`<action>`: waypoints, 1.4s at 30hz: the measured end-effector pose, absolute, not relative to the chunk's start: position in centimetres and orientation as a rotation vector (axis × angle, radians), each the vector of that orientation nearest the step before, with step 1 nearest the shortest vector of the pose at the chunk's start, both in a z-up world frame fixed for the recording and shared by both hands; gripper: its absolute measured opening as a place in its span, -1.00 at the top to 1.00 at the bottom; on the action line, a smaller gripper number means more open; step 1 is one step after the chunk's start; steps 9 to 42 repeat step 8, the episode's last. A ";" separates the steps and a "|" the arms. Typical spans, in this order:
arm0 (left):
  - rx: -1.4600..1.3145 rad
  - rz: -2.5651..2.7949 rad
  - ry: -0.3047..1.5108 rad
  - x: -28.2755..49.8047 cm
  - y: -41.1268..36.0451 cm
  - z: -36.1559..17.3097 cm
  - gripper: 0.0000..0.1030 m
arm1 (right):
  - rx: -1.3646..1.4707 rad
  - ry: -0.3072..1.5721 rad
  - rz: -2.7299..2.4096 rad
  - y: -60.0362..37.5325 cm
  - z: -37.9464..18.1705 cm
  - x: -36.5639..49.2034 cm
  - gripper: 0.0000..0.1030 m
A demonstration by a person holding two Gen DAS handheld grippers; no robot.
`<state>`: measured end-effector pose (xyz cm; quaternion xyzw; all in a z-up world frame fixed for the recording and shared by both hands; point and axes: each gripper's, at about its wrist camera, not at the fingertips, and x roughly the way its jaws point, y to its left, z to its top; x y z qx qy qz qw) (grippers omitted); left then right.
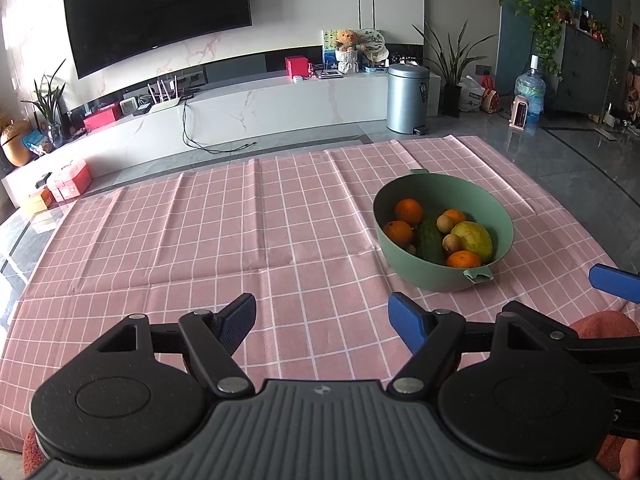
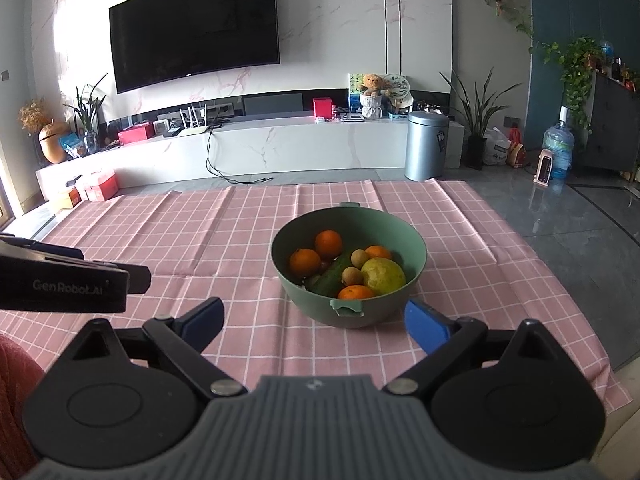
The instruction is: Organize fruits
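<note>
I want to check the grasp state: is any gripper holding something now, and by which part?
Nothing is held. The left gripper and the right gripper are both open above the pink checked cloth, short of the green bowl.

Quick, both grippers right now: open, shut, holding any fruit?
Left gripper: open, holding nothing, above the pink checked cloth.
Right gripper: open, holding nothing, just short of the green bowl.
</note>
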<state>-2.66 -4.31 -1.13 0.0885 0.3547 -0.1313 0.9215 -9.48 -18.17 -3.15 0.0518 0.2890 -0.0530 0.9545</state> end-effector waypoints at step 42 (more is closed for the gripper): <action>0.185 -0.272 0.713 -2.8 -4.4 -1.1 -0.72 | 0.109 0.597 -0.110 -18.2 -3.3 -9.2 -0.81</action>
